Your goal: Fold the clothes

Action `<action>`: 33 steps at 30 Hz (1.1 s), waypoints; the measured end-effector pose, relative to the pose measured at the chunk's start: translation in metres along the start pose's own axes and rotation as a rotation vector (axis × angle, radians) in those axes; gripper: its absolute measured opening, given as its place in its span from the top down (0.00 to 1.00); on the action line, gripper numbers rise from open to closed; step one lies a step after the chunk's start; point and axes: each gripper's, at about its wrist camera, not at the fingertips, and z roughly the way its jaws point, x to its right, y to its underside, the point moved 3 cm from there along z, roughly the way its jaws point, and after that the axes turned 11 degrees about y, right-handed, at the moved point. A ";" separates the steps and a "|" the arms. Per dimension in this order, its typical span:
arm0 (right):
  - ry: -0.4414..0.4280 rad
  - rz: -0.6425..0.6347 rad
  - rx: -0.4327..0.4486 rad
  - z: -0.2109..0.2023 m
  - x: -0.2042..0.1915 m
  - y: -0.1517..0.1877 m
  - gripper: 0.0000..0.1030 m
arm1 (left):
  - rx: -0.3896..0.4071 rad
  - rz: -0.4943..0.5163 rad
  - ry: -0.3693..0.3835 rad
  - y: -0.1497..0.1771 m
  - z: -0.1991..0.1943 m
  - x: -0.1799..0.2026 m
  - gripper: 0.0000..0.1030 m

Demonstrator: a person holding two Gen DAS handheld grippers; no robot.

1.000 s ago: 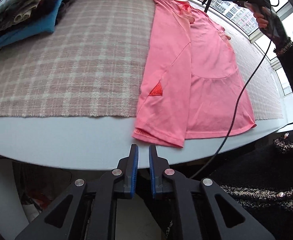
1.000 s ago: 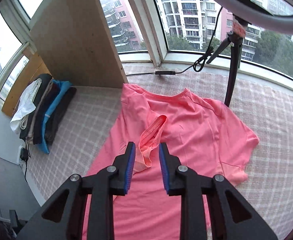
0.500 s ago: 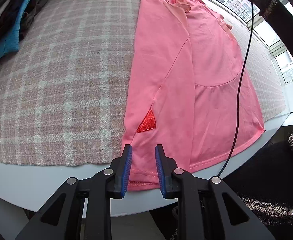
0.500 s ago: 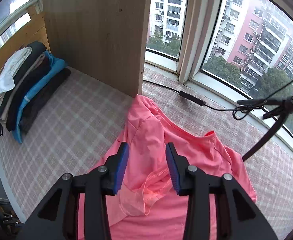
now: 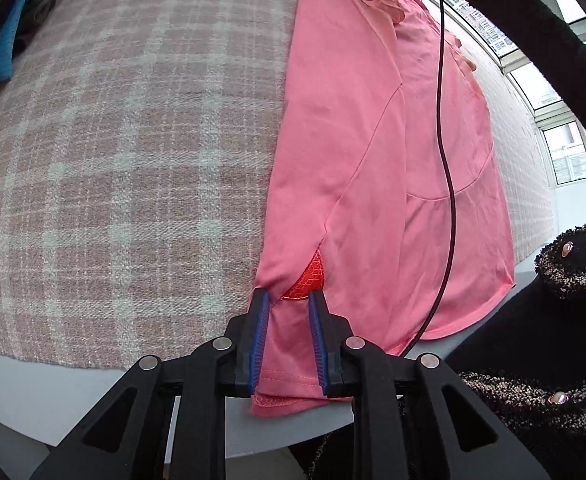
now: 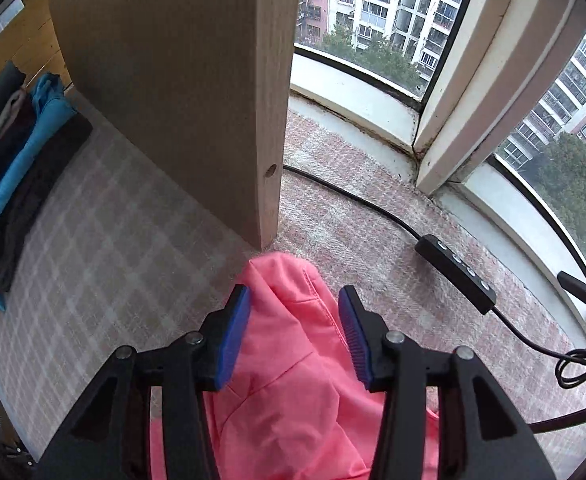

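I see the pink short-sleeved shirt (image 5: pixel 377 152) flat on pink-and-cream plaid cloth (image 5: pixel 125 148) by curved windows (image 6: pixel 377 20). My left gripper (image 5: pixel 289 312) is closing astride its hem corner; my right gripper (image 6: pixel 295 312) is opening over its shoulder.

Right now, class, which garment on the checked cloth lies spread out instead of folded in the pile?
The pink shirt: it lies flat, one side folded in, its hem at the table edge. The blue garment and its dark neighbours sit folded in a stack by the wooden panel.

High-rise flat, bay window (image 6: pixel 373 40) onto apartment blocks, folded clothes stack (image 6: pixel 17 184) on plaid-covered table (image 5: pixel 113 160)
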 end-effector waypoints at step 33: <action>0.016 0.012 0.120 -0.149 0.008 0.091 0.62 | 0.029 0.024 -0.026 0.016 -0.017 -0.003 0.83</action>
